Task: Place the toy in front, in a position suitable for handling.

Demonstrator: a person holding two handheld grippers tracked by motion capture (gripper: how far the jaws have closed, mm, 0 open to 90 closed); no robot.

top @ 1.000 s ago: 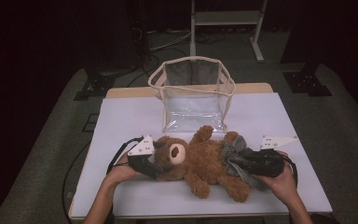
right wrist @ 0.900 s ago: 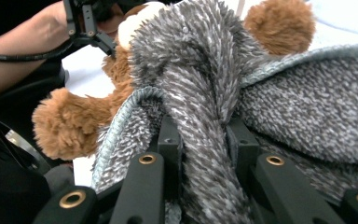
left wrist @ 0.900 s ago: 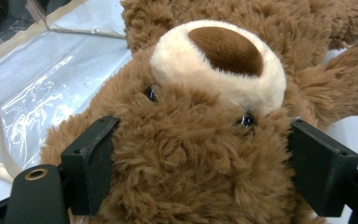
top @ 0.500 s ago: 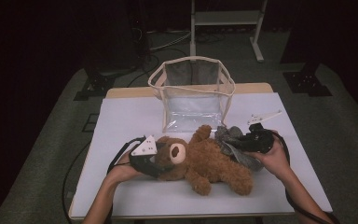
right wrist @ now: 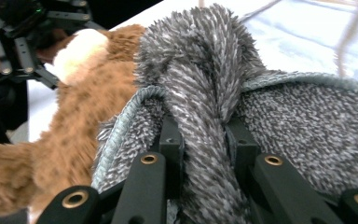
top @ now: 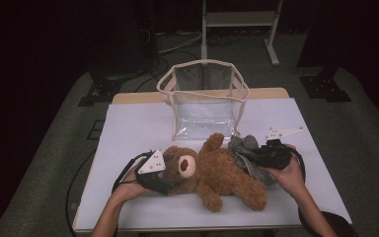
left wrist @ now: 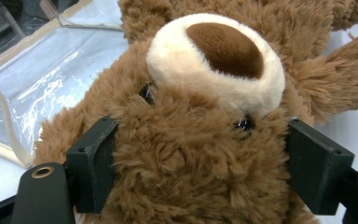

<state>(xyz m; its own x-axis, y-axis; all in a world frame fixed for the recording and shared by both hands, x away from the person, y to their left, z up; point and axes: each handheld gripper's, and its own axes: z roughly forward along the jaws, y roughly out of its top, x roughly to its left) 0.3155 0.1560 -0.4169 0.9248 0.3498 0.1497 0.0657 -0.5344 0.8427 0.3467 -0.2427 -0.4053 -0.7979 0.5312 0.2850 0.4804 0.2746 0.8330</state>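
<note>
A brown teddy bear [top: 222, 173] lies on its back on the white table, head to the left. My left gripper [top: 170, 174] is shut on the bear's head [left wrist: 191, 154], one jaw pressed into the fur on each side below the cream muzzle. A grey fuzzy cloth [top: 246, 153] lies bunched over the bear's far leg. My right gripper [top: 249, 160] is shut on a raised fold of that grey cloth [right wrist: 205, 107], with the brown bear [right wrist: 74, 126] beyond it to the left.
A clear plastic bag with cream trim [top: 205, 98] stands open at the back middle of the table, just behind the bear. The white table cover [top: 128, 133] has bare room at left and right. Dark floor and a metal stand [top: 239, 19] lie beyond.
My right gripper has lifted the grey cloth off the bear's legs and carried it up and back toward the bag. The left gripper and the bear's head have stayed put.
</note>
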